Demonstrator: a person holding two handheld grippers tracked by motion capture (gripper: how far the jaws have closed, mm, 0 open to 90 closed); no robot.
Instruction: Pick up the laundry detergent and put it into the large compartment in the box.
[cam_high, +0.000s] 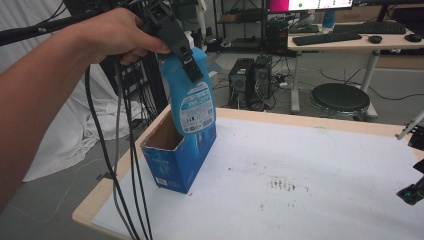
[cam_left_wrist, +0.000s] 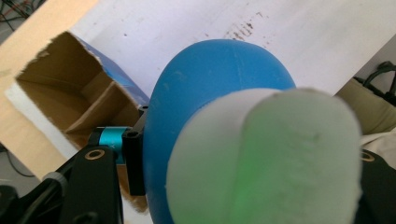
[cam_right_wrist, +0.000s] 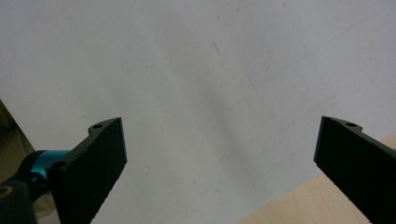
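A blue spray bottle (cam_high: 192, 102) with a white label hangs tilted, its base at the rim of an open blue cardboard box (cam_high: 175, 160). My left gripper (cam_high: 191, 67), held in a hand at the top left, is shut on the bottle's upper body. In the left gripper view the bottle (cam_left_wrist: 205, 84) and its white cap (cam_left_wrist: 266, 158) sit close up between the jaws, and the box (cam_left_wrist: 60, 88) with its brown inner dividers lies below. My right gripper (cam_right_wrist: 219, 149) stands open over the white sheet; it shows at the table's right edge (cam_high: 412, 192).
The table is covered by a white sheet (cam_high: 300, 175) with dark smudges in the middle. Black cables (cam_high: 125, 175) hang from the left gripper past the table's left corner. Behind the table are a round stool (cam_high: 340, 97), computer towers (cam_high: 250, 75) and a desk with a keyboard (cam_high: 325, 37).
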